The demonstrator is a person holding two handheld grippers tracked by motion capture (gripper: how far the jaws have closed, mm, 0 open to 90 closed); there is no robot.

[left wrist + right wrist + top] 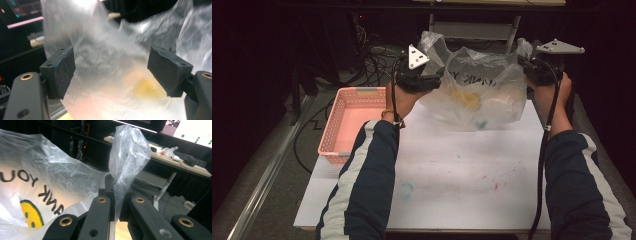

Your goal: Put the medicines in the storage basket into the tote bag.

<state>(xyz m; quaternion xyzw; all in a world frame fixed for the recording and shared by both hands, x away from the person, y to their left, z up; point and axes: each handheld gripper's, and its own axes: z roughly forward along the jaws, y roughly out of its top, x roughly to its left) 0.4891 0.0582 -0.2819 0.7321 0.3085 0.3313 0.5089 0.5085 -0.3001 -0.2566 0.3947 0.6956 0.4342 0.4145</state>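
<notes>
At upper centre of the high view: one clear plastic bag with a yellow smiley print, resting on the far edge of my white table. Left gripper: jaws wide apart, bag film between the pads, not pinched. Right gripper: jaws closed tight on the bag's handle. Pink basket: left of frame.

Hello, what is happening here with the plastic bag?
A person works a thin clear plastic bag with a yellow smiley print at the far edge of the white table. The right gripper is shut on one bag handle. The left gripper is open, with bag film between its fingers.
</notes>
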